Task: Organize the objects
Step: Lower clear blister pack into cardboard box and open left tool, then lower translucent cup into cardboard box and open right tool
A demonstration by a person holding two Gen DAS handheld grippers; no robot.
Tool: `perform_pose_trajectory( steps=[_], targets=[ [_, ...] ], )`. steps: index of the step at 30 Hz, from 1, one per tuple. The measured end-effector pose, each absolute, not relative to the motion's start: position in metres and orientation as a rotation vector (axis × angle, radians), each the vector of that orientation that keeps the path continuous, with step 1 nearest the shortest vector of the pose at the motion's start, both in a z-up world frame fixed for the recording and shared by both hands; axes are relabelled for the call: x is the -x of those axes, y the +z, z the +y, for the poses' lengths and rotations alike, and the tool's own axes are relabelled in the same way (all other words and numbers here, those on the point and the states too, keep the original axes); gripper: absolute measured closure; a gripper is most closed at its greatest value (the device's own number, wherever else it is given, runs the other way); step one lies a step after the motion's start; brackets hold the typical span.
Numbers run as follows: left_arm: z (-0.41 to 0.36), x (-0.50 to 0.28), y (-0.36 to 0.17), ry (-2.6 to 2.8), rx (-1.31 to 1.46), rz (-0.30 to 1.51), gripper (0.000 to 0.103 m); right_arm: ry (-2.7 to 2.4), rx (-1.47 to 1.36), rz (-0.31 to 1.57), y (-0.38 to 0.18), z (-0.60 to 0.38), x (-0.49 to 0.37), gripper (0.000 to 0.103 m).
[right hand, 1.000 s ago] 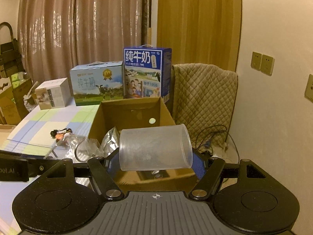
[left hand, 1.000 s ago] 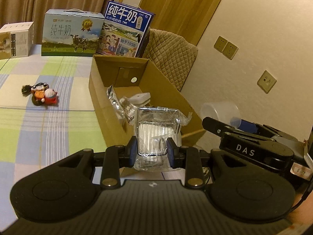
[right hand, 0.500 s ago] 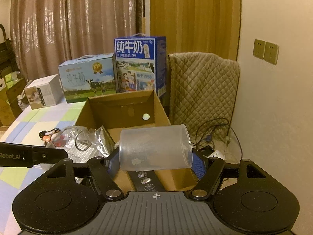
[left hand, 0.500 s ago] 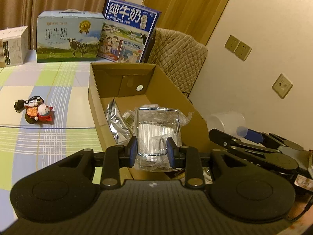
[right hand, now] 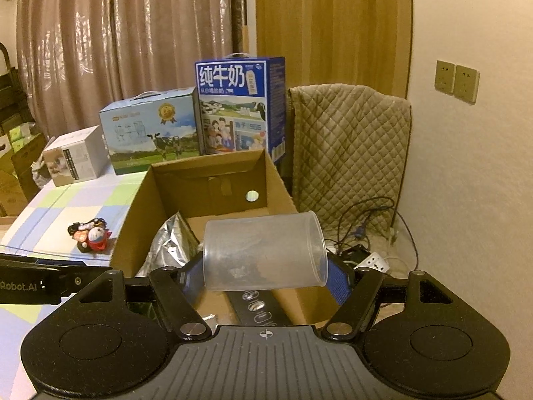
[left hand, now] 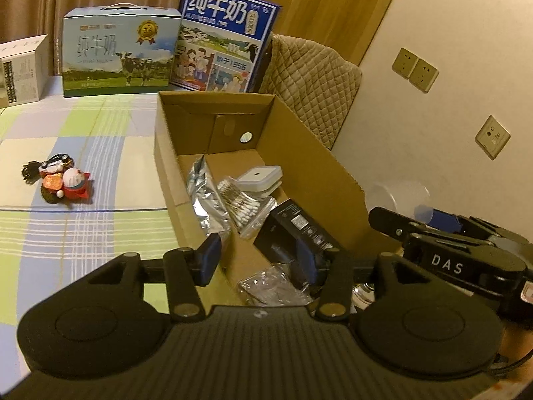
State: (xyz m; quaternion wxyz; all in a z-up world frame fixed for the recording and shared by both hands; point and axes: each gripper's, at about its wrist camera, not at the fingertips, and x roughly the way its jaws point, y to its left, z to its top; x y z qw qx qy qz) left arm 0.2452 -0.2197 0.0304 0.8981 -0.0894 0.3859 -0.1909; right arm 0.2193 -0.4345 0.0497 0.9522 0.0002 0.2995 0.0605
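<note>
Right gripper (right hand: pixel 265 266) clamps clear plastic cup (right hand: pixel 263 251) sideways, long axis across jaws, directly above open brown cardboard box (right hand: pixel 213 180); left gripper (left hand: pixel 258 260) opening, empty, over same box

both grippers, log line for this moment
left gripper: opening, empty | right gripper: holding clear cup | over cardboard box

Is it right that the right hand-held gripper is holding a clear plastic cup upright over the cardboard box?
Not quite: in the right wrist view the right hand-held gripper holds the clear plastic cup on its side, mouth to the right, over the cardboard box.
</note>
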Motion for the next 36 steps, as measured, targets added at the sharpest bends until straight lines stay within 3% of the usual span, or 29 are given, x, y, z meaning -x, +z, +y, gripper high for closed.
perform_pose_trajectory(
  steps=[19, 23, 36],
  targets=[
    [-0.191, -0.230, 0.039, -0.366, 0.203, 0.770, 0.056, 0.223, -0.091, 0.609, 0.051, -0.415, -0.235, 0.033],
    [-0.187, -0.231, 0.036, -0.359, 0.209, 0.774, 0.055, 0.215, -0.134, 0.586, 0.050, -0.420, -0.236, 0.021],
    [-0.171, -0.215, 0.037, -0.341, 0.222, 0.769, 0.055, 0.173, -0.141, 0.578, 0.076, -0.427, -0.203, 0.021]
  ],
)
